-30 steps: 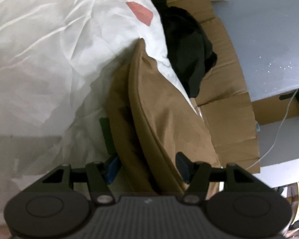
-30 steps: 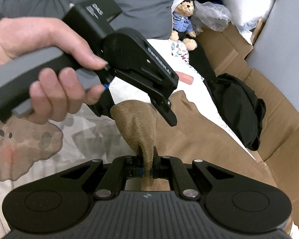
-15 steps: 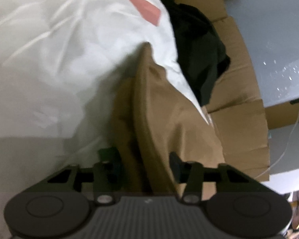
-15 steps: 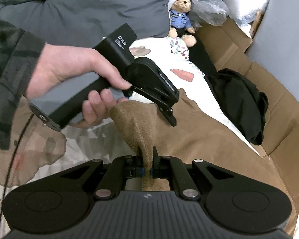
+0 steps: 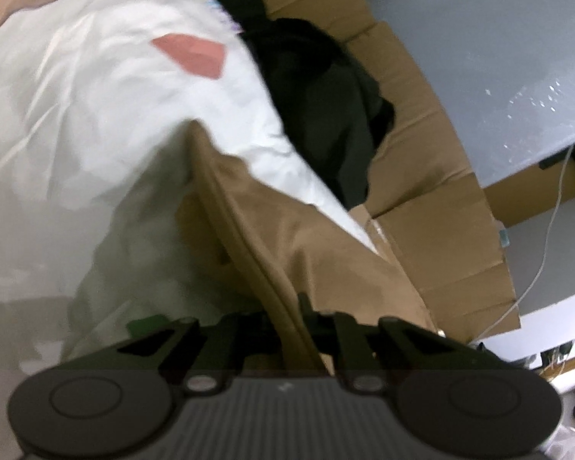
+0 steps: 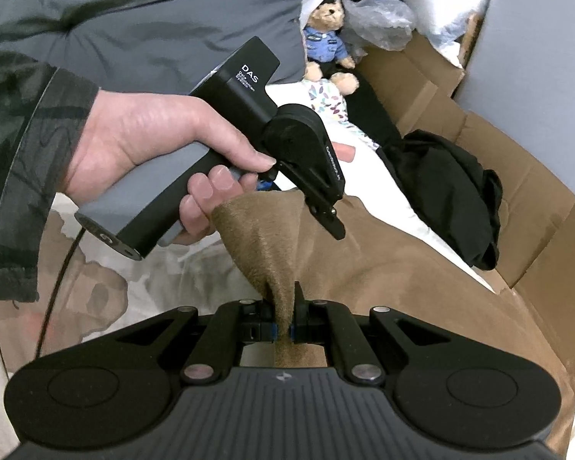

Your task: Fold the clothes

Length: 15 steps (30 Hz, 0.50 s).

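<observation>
A brown garment point(image 5: 306, 230) lies on the white printed bed sheet point(image 5: 96, 115), its near edge lifted into a ridge. My left gripper point(image 5: 287, 306) has that folded edge between its jaws, which are closing and look pressed on the cloth. In the right wrist view a person's hand point(image 6: 145, 145) holds the left gripper point(image 6: 326, 218) at the upper corner of the brown garment point(image 6: 383, 276). My right gripper point(image 6: 283, 306) is shut on a pinched fold of the same garment, and the cloth stretches between the two grips.
A black garment point(image 5: 326, 107) is bunched at the bed's right edge against flattened cardboard point(image 5: 421, 199). A grey duvet point(image 6: 134, 11) and a teddy bear point(image 6: 327, 42) sit at the head of the bed. A grey panel point(image 5: 479, 57) and a white cable point(image 5: 548, 237) lie to the right.
The left jaws went from wide apart to closed on the brown garment's edge. The left hand rose and drew back, lifting that corner. The right gripper kept its grip and rose slightly.
</observation>
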Each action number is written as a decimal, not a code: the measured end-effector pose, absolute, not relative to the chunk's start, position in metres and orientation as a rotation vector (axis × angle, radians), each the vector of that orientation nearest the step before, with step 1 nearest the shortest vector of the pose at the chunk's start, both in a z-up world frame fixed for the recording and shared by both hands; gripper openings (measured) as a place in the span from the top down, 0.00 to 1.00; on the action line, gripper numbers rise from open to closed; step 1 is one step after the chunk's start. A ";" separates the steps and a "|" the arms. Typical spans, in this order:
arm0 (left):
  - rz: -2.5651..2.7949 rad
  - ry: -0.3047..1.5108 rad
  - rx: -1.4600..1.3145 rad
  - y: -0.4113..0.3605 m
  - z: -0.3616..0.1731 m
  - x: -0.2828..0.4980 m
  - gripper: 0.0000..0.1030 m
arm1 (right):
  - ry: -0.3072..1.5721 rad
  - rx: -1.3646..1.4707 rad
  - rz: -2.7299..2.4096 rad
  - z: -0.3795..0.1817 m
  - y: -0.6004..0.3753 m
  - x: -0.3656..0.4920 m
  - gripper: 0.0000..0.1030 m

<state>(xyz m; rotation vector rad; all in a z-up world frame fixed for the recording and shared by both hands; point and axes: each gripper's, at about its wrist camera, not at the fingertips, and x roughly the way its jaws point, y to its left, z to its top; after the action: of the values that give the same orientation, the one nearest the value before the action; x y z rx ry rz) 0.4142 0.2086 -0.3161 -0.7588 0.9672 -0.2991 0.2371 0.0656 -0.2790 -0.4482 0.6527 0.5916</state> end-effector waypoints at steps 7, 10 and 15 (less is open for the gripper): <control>-0.327 0.967 -0.693 0.178 -0.289 0.431 0.91 | 0.648 -0.323 0.546 -0.266 0.033 0.242 0.94; -0.344 0.974 -0.659 0.158 -0.281 0.436 0.91 | 0.649 -0.282 0.531 -0.263 0.021 0.244 0.94; -0.373 0.983 -0.617 0.121 -0.274 0.444 0.91 | 0.647 -0.205 0.485 -0.261 -0.013 0.245 0.94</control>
<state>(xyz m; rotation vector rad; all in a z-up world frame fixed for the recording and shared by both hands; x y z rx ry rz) 0.4444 0.1213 -0.2738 -0.6168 0.9831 -0.3732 0.2446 -0.0131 -0.2613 -0.2054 0.6468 0.4853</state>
